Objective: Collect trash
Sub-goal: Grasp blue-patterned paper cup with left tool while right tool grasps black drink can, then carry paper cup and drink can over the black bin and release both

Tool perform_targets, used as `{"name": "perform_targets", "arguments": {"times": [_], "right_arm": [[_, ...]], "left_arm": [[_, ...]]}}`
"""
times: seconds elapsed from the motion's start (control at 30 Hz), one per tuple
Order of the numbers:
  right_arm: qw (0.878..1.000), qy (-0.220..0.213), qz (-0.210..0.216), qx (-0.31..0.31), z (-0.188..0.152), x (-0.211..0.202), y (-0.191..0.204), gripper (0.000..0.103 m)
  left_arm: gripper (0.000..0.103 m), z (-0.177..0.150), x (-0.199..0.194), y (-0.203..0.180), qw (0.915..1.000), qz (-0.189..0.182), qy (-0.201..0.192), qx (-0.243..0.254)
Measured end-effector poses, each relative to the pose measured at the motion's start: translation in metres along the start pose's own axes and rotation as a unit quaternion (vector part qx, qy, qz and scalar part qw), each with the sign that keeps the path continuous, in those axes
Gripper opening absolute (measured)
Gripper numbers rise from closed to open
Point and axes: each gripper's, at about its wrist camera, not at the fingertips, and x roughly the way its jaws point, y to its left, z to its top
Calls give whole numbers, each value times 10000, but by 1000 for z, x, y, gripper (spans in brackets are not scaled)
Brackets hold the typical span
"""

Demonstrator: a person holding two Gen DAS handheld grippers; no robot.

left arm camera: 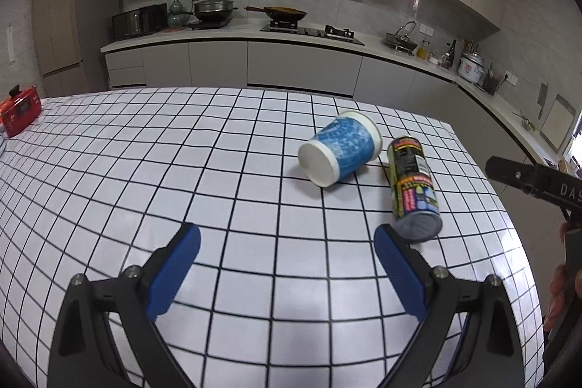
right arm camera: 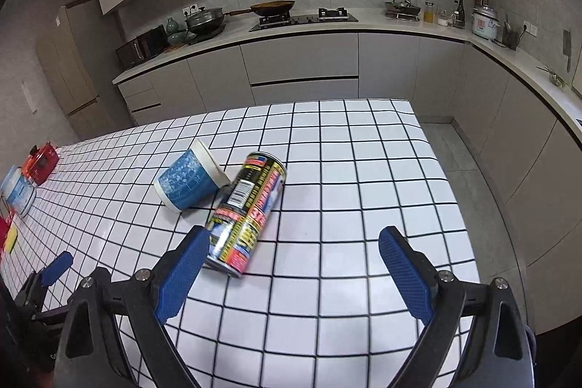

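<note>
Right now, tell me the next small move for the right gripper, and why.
Probably shift the right gripper a little left to straddle the yellow-and-black printed can. The can lies on its side, its near end beside the left finger, not between the open jaws. Neither gripper holds anything.

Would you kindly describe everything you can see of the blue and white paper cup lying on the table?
The blue and white paper cup lies tipped on its side on the white checked tablecloth. Its wall carries a mottled blue print between a white base band and a rolled white rim. The closed white bottom faces the left camera. Its rim sits against the top end of the yellow and black printed can. Neither tool touches it.
</note>
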Motion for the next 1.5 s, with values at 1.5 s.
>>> {"name": "perform_targets", "arguments": {"times": [1.5], "right_arm": [[9940,973,-348,364,36,127,-30,62]], "left_arm": [[60,52,128,-51,9832,-1329,829,942]]}}
